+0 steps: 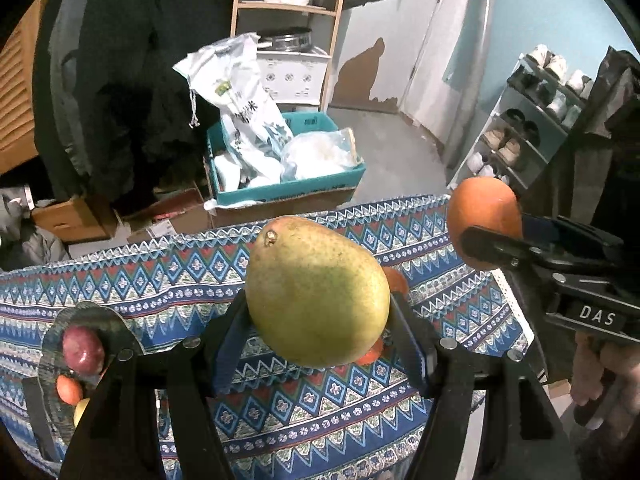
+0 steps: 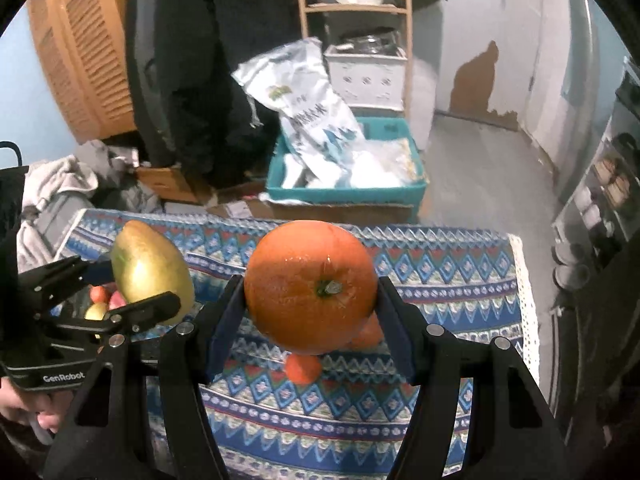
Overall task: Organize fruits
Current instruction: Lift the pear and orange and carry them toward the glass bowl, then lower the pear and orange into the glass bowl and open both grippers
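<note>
Both black plastic grippers are showing silver screws and blue finger pads (image 1: 230, 344), one body (image 2: 60, 364) carrying white "GenRobot" lettering.

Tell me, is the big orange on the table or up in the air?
In the air. The right gripper clamps the orange above the patterned cloth.

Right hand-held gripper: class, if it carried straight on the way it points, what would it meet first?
Probably the patterned tablecloth, near the small orange fruits behind the orange held by the right hand-held gripper; depth is unclear.
</note>
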`<state>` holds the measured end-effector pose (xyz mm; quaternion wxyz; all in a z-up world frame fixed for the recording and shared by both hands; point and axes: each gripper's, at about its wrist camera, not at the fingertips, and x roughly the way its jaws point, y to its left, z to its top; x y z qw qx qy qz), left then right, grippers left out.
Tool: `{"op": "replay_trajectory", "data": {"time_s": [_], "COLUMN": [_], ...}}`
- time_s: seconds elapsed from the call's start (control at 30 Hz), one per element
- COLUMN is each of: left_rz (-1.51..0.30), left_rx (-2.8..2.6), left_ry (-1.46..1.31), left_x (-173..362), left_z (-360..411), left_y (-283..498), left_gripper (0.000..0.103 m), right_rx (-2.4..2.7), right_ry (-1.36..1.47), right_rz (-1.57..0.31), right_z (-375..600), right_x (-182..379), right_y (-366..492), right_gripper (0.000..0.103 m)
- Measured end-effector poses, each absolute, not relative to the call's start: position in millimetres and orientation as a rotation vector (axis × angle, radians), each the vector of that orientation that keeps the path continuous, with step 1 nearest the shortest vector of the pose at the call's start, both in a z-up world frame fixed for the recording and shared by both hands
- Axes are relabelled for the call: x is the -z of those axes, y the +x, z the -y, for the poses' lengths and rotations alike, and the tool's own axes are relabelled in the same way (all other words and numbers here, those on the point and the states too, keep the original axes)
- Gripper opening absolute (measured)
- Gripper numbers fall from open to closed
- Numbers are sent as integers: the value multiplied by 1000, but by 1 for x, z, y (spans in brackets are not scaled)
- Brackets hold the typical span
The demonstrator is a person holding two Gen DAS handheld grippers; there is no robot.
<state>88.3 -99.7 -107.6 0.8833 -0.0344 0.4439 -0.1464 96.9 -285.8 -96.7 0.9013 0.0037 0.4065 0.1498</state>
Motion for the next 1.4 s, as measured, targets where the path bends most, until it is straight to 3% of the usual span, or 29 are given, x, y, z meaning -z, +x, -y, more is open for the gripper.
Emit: {"op": "replay_trajectory", "data": {"time_s": [0.6, 1.4], "left_rz": [-889, -917], "left_rx": [234, 26], "left_ry": [-136, -207], "left_x": [82, 115], "left_z": [24, -112], "left_y": [60, 40], "left_gripper": [69, 69], "right_rx": [-461, -676], "right_ry": [-44, -115], "right_rz": [-789, -875], "right_z": [212, 70], "right_x": [66, 91], "right_y": [88, 110], "right_gripper": [65, 65]}}
